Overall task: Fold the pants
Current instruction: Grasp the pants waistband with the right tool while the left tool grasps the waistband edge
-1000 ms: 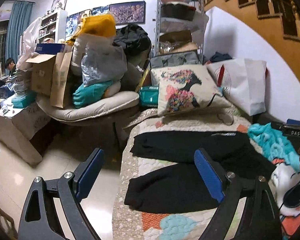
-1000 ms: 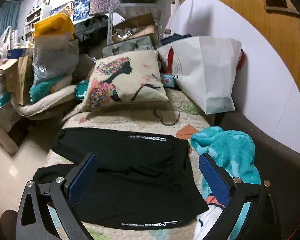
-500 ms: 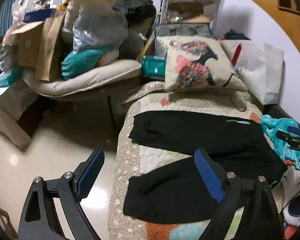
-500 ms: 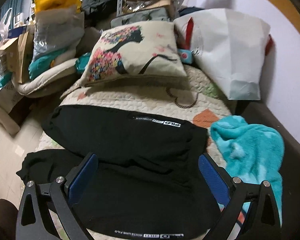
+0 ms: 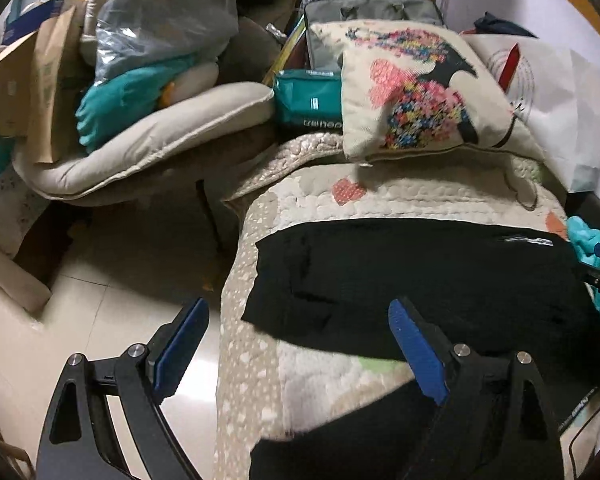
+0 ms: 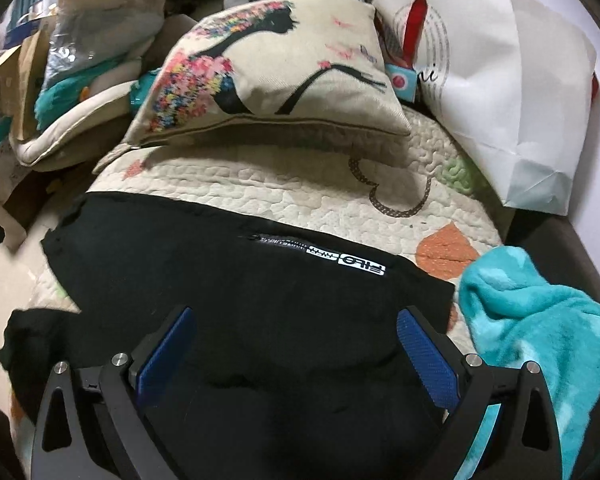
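Black pants (image 5: 420,280) lie spread flat on a quilted bed cover (image 5: 400,200), both legs pointing left with a gap between them. In the right wrist view the pants (image 6: 240,300) show a white logo strip near the waist. My left gripper (image 5: 296,344) is open and empty, hovering over the cuff end at the bed's left edge, the near leg under its right finger. My right gripper (image 6: 292,348) is open and empty, low over the waist part of the pants.
A patterned pillow (image 5: 416,92) and a white bag (image 6: 500,92) lie at the head of the bed. A teal blanket (image 6: 540,340) lies right of the waist. A cluttered beige chair (image 5: 140,140) stands left, across tiled floor (image 5: 120,280).
Both grippers have moved forward and down toward the pants, which now fill more of each view. The jaws stay open. The pants have not moved.
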Demonstrator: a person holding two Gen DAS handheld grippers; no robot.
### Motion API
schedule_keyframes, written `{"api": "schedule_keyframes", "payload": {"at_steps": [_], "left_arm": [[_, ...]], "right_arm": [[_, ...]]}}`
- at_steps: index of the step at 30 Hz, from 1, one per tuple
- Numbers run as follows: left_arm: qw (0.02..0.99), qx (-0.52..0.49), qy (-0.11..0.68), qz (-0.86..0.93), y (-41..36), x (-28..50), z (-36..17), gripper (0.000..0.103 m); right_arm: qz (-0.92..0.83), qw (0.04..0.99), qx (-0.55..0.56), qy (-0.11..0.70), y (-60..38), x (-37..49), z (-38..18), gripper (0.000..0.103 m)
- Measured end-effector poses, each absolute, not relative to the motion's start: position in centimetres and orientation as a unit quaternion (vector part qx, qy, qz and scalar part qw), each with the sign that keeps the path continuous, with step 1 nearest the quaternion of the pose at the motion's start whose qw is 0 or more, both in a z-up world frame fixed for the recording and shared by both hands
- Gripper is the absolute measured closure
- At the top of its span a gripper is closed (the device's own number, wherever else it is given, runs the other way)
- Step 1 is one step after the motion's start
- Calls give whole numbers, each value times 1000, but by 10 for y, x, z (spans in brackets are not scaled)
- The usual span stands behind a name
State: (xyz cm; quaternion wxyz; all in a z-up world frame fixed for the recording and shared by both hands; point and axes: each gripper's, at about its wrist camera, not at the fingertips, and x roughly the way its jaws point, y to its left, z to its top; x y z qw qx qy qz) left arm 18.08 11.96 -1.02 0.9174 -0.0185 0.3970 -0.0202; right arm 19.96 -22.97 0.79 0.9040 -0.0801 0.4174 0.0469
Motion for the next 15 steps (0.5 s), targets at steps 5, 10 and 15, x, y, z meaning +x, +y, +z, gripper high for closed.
{"api": "schedule_keyframes", "payload": {"at_steps": [5,10,15], "left_arm": [[913,-29,407,-23,120,210,-27,12],[907,-48,417,-28,123,239,-42,12],[899,-61,432,-39,128,280,-57,12]], "right_arm": [[47,900,-83,425,-225,222,-6,1],[70,895,-83,433,-220,246,-18,1],[93,889,-110,435,-213,272,-27,3]]}}
